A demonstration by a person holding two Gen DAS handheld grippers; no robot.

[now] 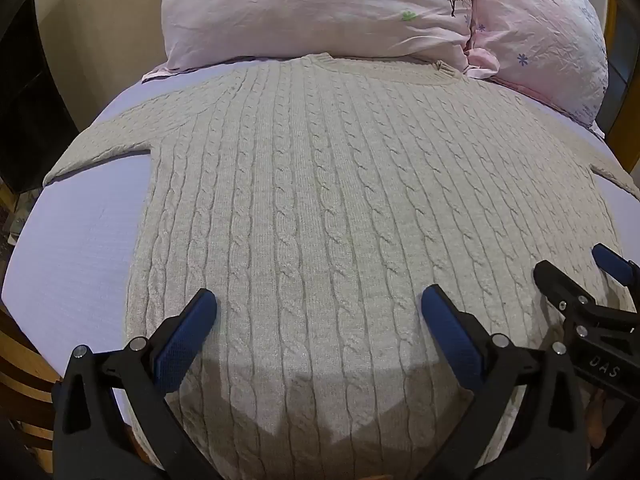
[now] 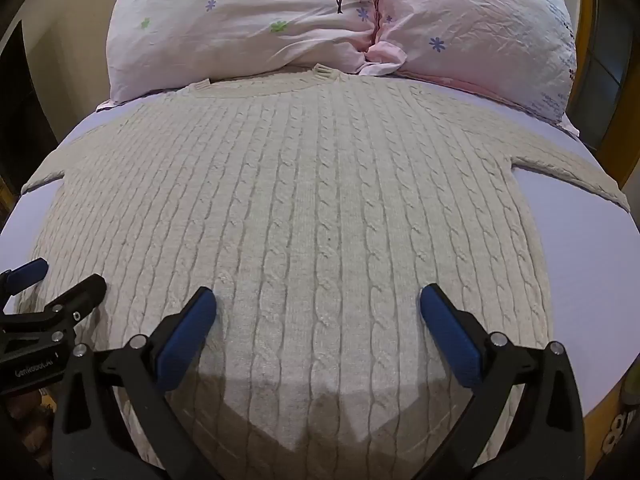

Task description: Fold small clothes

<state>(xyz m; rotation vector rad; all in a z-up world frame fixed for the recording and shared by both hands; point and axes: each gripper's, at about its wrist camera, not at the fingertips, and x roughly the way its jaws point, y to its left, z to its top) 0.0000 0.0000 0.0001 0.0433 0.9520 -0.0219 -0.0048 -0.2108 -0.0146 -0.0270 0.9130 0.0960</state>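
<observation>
A cream cable-knit sweater (image 1: 320,200) lies flat on a lilac bed sheet (image 1: 80,248), collar toward the pillows, sleeves spread to both sides. It also fills the right wrist view (image 2: 312,208). My left gripper (image 1: 318,306) is open and empty, hovering over the sweater's lower part near the hem. My right gripper (image 2: 318,306) is open and empty over the same lower part, a little to the right. The right gripper shows at the right edge of the left wrist view (image 1: 580,276), the left gripper at the left edge of the right wrist view (image 2: 60,276).
Two pink flowered pillows (image 1: 320,12) (image 2: 480,28) lie at the head of the bed, touching the sweater's collar. A wooden bed frame (image 1: 24,368) runs along the left side and another wooden edge (image 2: 624,128) along the right. Bare sheet (image 2: 592,272) flanks the sweater.
</observation>
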